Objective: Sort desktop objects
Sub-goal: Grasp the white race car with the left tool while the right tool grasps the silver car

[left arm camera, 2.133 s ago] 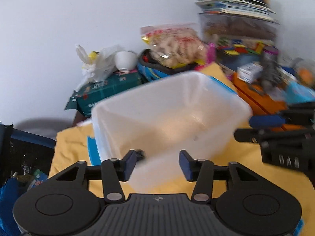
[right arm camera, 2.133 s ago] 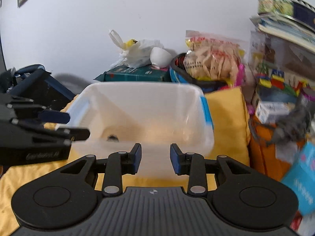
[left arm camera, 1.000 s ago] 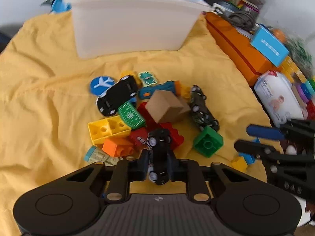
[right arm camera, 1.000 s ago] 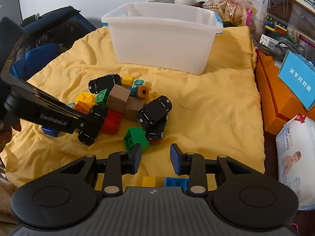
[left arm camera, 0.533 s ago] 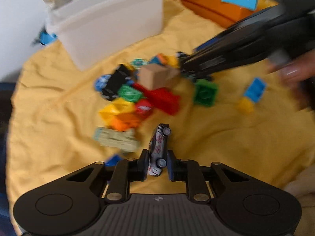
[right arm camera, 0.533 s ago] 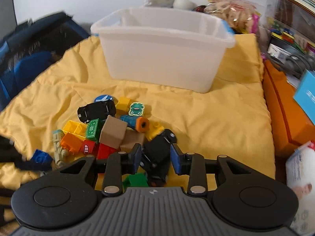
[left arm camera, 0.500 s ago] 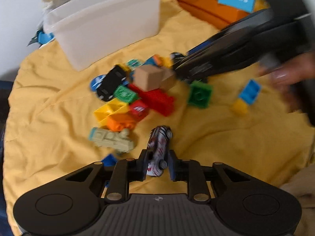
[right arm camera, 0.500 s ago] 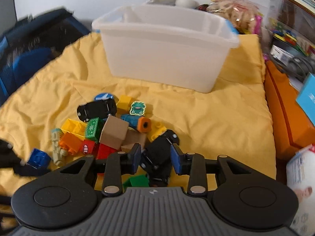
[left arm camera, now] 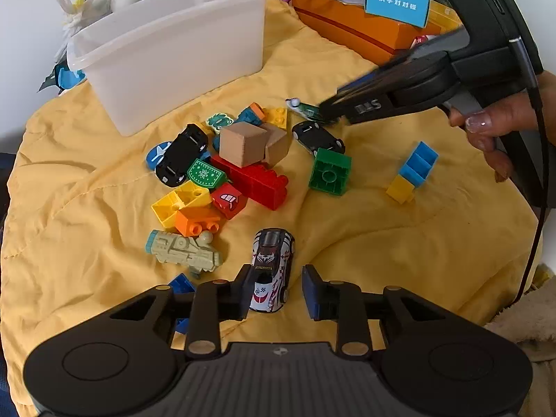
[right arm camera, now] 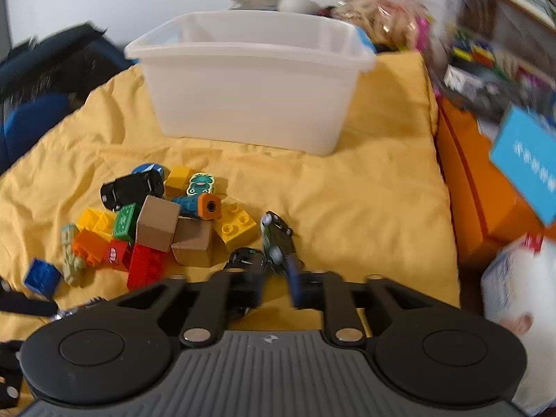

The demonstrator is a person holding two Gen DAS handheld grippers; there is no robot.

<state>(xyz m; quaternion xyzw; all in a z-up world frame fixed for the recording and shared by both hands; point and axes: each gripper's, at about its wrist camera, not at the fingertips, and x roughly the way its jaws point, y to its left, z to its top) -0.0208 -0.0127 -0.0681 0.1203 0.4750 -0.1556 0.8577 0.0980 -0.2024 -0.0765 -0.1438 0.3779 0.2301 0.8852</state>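
Lying on a yellow cloth (left arm camera: 87,215), the toys spread out in front of the white plastic bin (left arm camera: 166,52), which serves as the landmark at the far side.

Nearest the left gripper (left arm camera: 276,293), its fingers stand apart with a gap on the right side, and a white and black race car (left arm camera: 272,267) sits on the cloth between them, against the left finger; they are not closed on it. Left of that car lie a pale green toy train (left arm camera: 182,250) and a blue brick (left arm camera: 180,285) partly hidden by the gripper body.

Closer to the bin sits the main heap: a black toy car (left arm camera: 180,156), a yellow brick (left arm camera: 180,203), an orange brick (left arm camera: 196,220), a green patterned tile (left arm camera: 205,173), a long red brick (left arm camera: 255,182) and two brown cubes (left arm camera: 243,142) leaning together.

Right of the heap, a second black car (left arm camera: 318,137) lies next to a green brick (left arm camera: 328,172). Farther right, well apart from the bin, a blue and yellow brick pair (left arm camera: 411,172) lies alone.

Held in the person's hand (left arm camera: 500,121), the right gripper (right arm camera: 276,266) is lifted above the cloth with its fingers narrowed onto a dark green toy car (right arm camera: 276,239), tilted nose-up; this view is blurred.

Right of the bin stands an orange box (left arm camera: 354,31) with a blue card (left arm camera: 396,1) on it.
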